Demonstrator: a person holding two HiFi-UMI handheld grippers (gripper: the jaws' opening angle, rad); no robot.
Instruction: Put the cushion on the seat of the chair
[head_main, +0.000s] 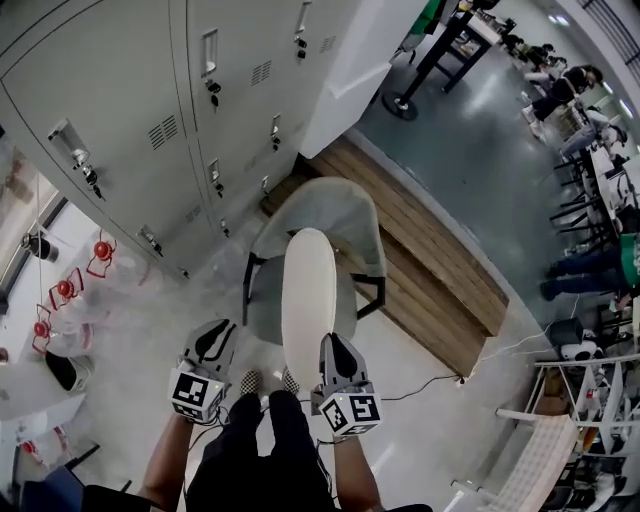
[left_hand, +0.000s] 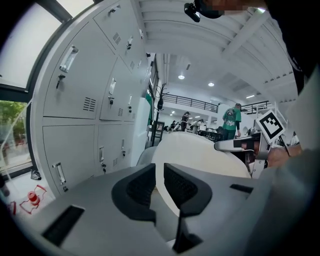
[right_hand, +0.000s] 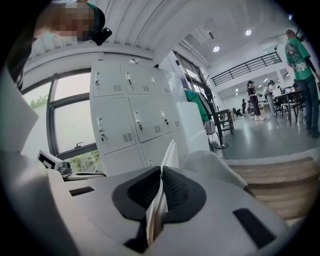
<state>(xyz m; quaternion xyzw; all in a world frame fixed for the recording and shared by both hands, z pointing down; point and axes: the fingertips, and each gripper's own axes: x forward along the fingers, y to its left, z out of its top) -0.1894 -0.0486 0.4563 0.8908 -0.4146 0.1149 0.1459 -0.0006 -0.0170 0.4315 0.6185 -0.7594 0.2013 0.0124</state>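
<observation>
A cream oval cushion (head_main: 308, 300) hangs edge-up over the grey chair (head_main: 262, 305), whose curved backrest (head_main: 330, 215) faces the lockers. My right gripper (head_main: 333, 347) is shut on the cushion's near edge; in the right gripper view the thin cream edge (right_hand: 170, 152) is pinched between the dark pads of that gripper (right_hand: 161, 176), with the chair (right_hand: 215, 167) beyond. My left gripper (head_main: 218, 335) is off to the cushion's left and apart from it. Its jaws (left_hand: 159, 172) stand slightly apart with nothing between them; the cushion (left_hand: 200, 150) shows behind them.
Grey lockers (head_main: 150, 110) fill the wall behind the chair. A low wooden platform (head_main: 440, 270) runs to the chair's right, with a cable (head_main: 430, 385) on the floor. Red-topped items (head_main: 70, 285) sit at the left; desks and people (head_main: 575, 100) at the far right.
</observation>
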